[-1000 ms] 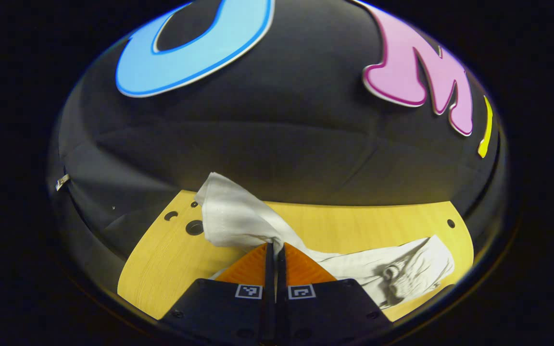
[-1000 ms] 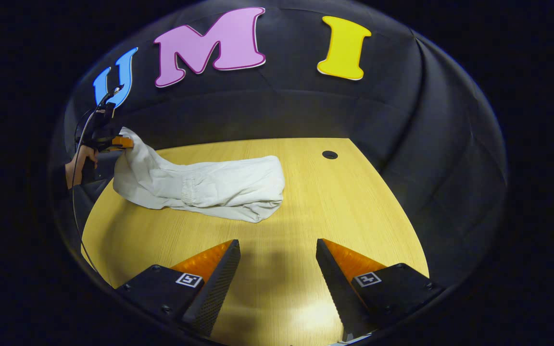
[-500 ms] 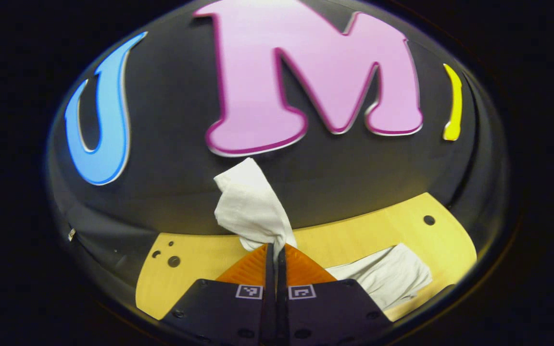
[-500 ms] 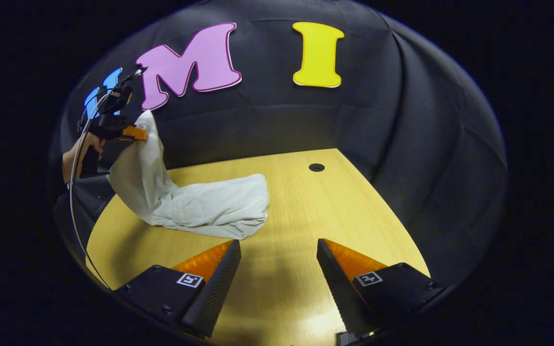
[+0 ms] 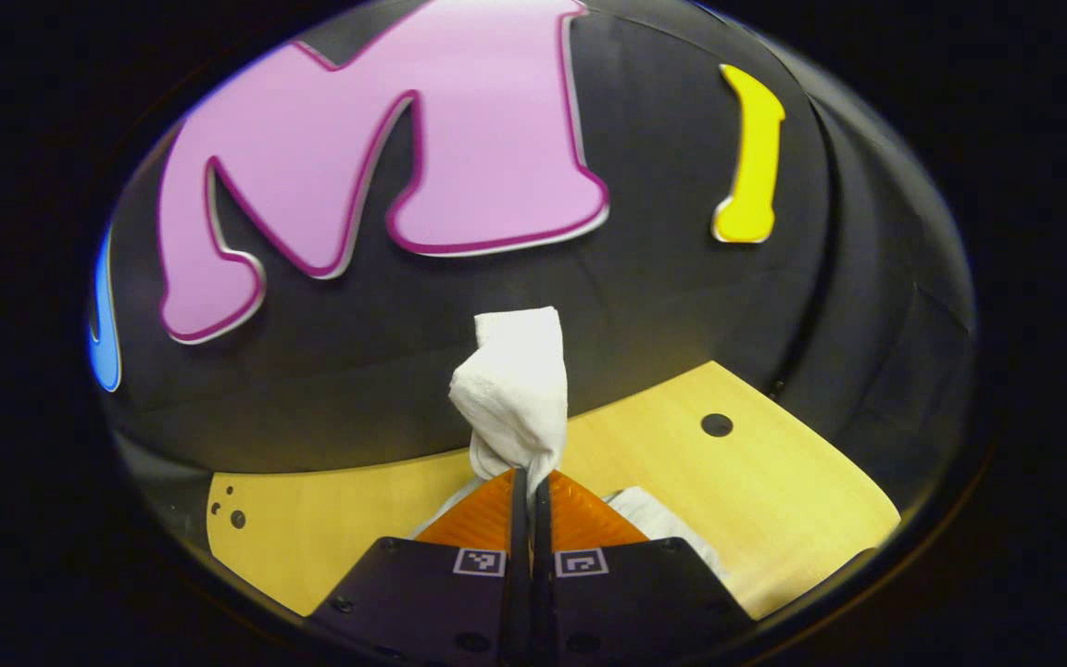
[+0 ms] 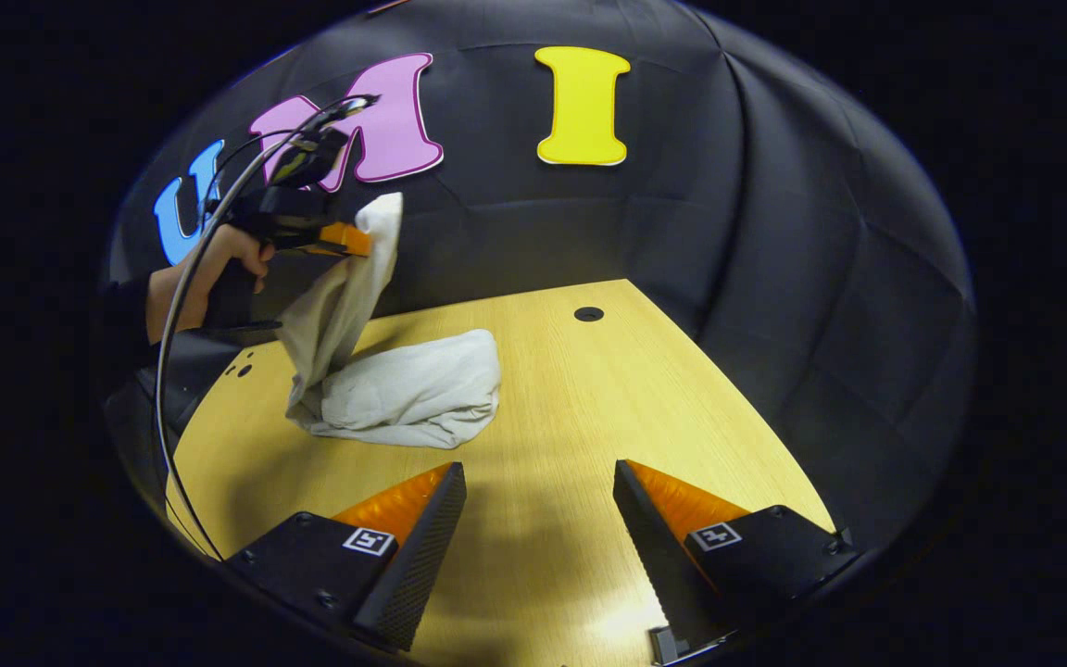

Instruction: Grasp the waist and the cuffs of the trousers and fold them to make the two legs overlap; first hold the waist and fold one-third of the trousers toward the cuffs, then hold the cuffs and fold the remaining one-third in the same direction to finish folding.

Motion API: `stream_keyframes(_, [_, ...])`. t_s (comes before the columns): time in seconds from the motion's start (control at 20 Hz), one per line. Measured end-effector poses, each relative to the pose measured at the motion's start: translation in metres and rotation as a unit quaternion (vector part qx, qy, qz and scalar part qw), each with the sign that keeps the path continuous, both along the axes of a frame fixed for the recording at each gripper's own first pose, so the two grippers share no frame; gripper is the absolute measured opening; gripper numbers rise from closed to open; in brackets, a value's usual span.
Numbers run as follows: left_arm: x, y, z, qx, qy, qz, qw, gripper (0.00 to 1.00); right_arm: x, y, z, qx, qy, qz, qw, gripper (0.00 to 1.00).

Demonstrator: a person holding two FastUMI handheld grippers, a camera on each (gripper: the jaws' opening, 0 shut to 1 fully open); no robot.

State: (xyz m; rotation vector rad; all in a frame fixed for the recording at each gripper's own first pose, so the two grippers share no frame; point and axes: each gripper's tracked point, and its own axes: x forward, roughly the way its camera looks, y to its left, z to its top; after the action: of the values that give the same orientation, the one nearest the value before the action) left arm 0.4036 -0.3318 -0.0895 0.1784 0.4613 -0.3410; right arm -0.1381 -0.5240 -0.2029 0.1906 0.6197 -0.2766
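trousers [image 6: 404, 394] lay mostly bunched on the table [image 6: 589, 398], one end lifted high in my left claw [image 5: 529, 477], clamped on the cloth. my right claw [image 6: 538, 519] hung apart, empty (final fold looked underway, not yet laid).

Bare desk [image 6: 589, 408] lies open ahead of the right gripper [image 6: 538, 519] and off to its right, while on its left the heaped trousers [image 6: 413, 389] and the cloth hanging from the raised left gripper [image 6: 348, 239] block the way.
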Motion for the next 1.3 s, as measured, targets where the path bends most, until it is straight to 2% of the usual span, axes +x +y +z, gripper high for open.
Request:
stream_keyframes(0.35, [-0.023, -0.058, -0.069, -0.006, 0.077, 0.008, 0.997, 0.06, -0.04, -0.008, -0.001, -0.007, 0.011, -0.035, 0.999, 0.99])
stream_keyframes(0.4, [-0.028, -0.063, -0.077, -0.007, 0.088, 0.009, 0.996, 0.14, -0.05, -0.011, -0.001, -0.009, 0.012, -0.038, 0.999, 0.99])
stream_keyframes(0.5, [-0.042, -0.067, -0.086, -0.009, 0.1, 0.004, 0.995, 0.1, -0.06, -0.015, 0.004, -0.015, 0.008, -0.044, 0.999, 0.99])
stream_keyframes(0.55, [-0.048, -0.068, -0.086, -0.012, 0.102, 0.0, 0.995, 0.2, -0.06, -0.014, 0.005, -0.015, 0.005, -0.048, 0.999, 0.99])
stream_keyframes(0.6, [-0.057, -0.068, -0.084, -0.02, 0.102, -0.006, 0.995, 0.19, -0.065, -0.015, 0.007, -0.013, 0.002, -0.052, 0.999, 0.99])
stream_keyframes(0.65, [-0.065, -0.067, -0.085, -0.027, 0.105, -0.009, 0.994, 0.49, -0.066, -0.015, 0.008, -0.01, -0.001, -0.053, 0.999, 0.99])
stream_keyframes(0.85, [-0.106, -0.035, -0.073, -0.05, 0.094, 0.003, 0.994, 0.88, -0.064, -0.014, 0.021, -0.036, -0.015, -0.034, 0.999, 0.99])
stream_keyframes(1.0, [-0.145, 0.007, -0.05, -0.055, 0.064, 0.014, 0.996, 0.96, -0.055, -0.004, 0.041, -0.037, -0.036, -0.018, 0.999, 0.99])
stream_keyframes(1.3, [-0.255, 0.116, 0.018, -0.071, -0.022, 0.052, 0.996, 0.96, -0.045, 0.047, 0.099, -0.048, -0.072, 0.02, 0.996, 0.99])
